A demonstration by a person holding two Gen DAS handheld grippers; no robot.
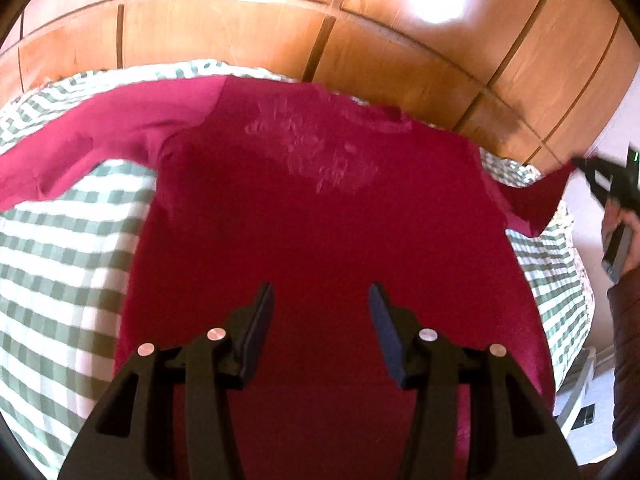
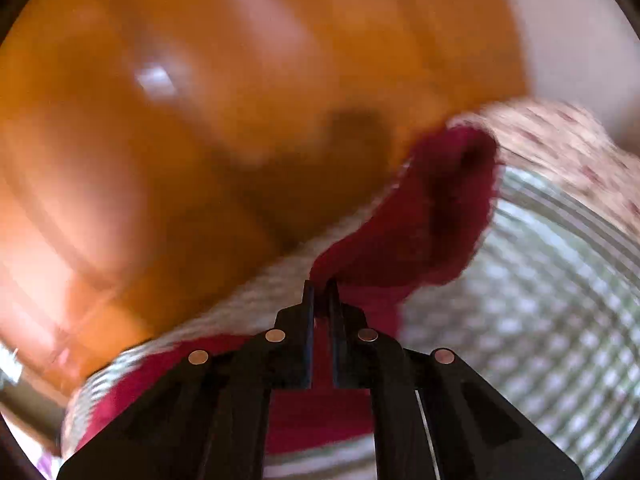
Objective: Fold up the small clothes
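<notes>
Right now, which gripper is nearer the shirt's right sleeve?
Right. The right gripper is shut on that sleeve; the left gripper hangs open over the shirt's lower body.

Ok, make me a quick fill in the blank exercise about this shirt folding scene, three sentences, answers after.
1. The red shirt lies on a green and white ____ bedspread.
2. The right gripper is shut on the shirt's ____.
3. The left gripper hangs over the shirt with its jaws ____.

Missing words: checked; sleeve; open
</notes>
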